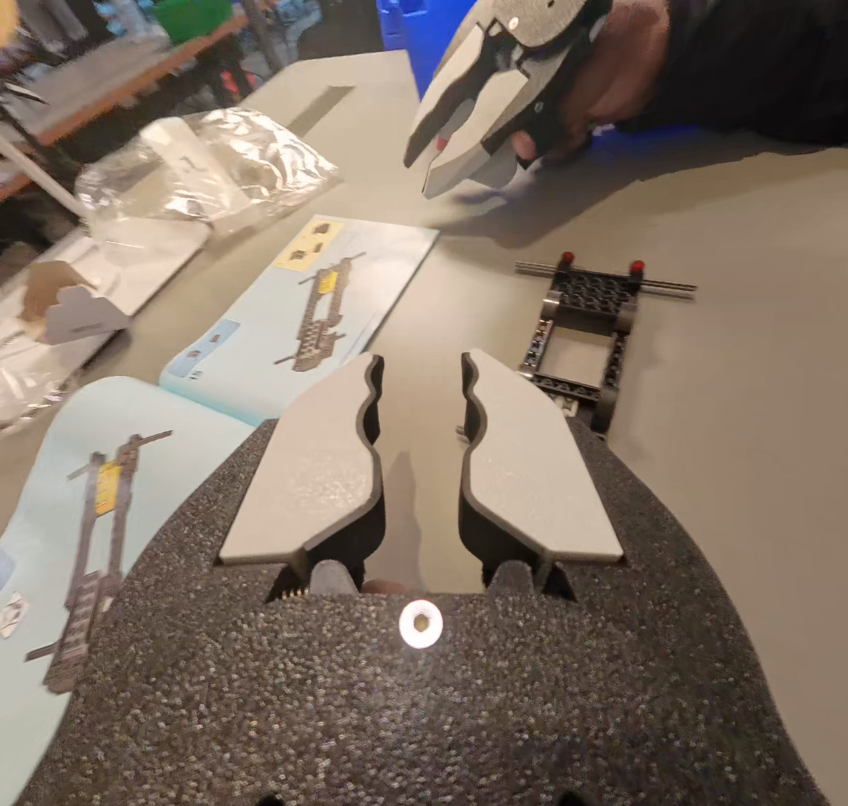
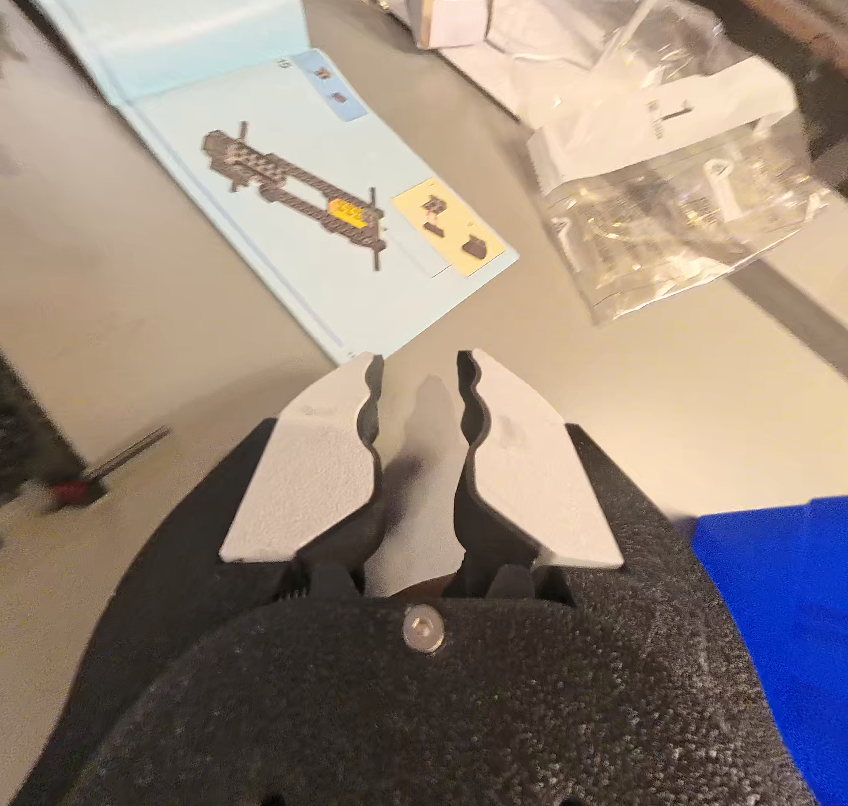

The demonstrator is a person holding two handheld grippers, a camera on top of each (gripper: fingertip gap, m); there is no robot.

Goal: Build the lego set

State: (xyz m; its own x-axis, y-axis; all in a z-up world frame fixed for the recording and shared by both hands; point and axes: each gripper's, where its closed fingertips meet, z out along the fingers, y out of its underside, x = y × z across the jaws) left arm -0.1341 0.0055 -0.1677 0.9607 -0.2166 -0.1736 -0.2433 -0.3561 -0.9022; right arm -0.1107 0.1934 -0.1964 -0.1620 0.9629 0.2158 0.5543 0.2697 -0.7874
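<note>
Left gripper [image 1: 422,361]: fingers spread, nothing between them, over bare worktop [image 1: 734,485]; brick frame [image 1: 583,348] just beside.
Right gripper [image 2: 420,361]: fingers parted, nothing gripped (booklet [image 2: 321,233] corner nearest).
Bag [image 2: 679,214]: well apart.
Care: approach the frame squarely, I judge.

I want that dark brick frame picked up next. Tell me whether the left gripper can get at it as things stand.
Probably yes. The left gripper is open with nothing between its fingers, and the dark brick frame lies just ahead to its right on bare table. The right gripper hovers farther back, apparently clear.
</note>
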